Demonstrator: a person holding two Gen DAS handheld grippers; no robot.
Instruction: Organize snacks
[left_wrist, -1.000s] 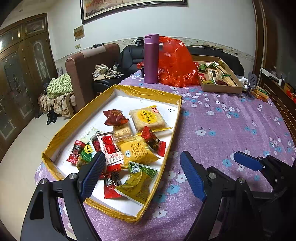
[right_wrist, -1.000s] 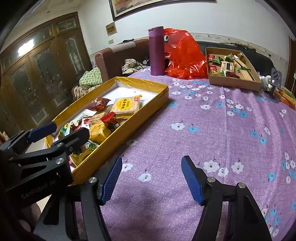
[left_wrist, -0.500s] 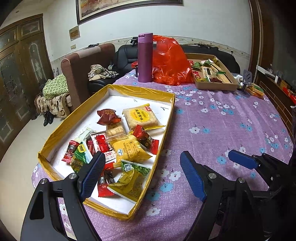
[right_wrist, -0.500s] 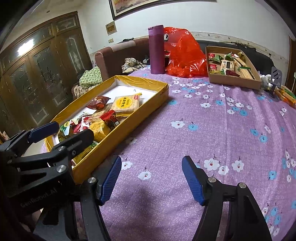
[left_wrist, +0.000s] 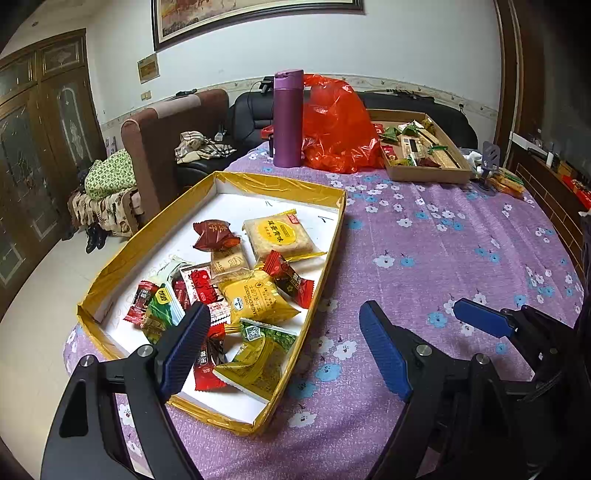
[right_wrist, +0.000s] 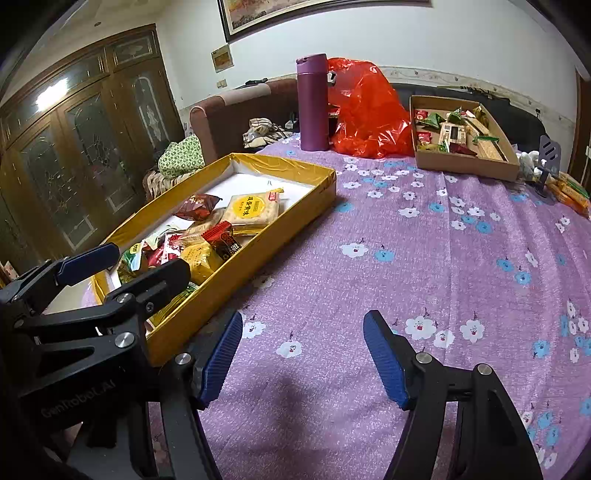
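Note:
A yellow-edged tray (left_wrist: 280, 186) with a white floor lies on the purple flowered tablecloth and holds several wrapped snacks, among them a pale yellow cake pack (left_wrist: 279, 236), a yellow cracker pack (left_wrist: 255, 297) and red wrappers. It also shows in the right wrist view (right_wrist: 280, 166). My left gripper (left_wrist: 284, 349) is open and empty, above the tray's near right corner. My right gripper (right_wrist: 304, 360) is open and empty, above bare cloth to the right of the tray. A brown cardboard box (right_wrist: 461, 162) with more snacks stands at the far right.
A purple flask (left_wrist: 288, 118) and a red plastic bag (left_wrist: 338, 125) stand at the table's far side. A small grey stand (right_wrist: 548, 162) and snack bars (right_wrist: 570, 192) are at the far right edge. Armchairs and a wooden cabinet lie beyond the table.
Both grippers have drawn back and risen a little, so the tray shows further away. Both stay open and empty. Nothing on the table has moved.

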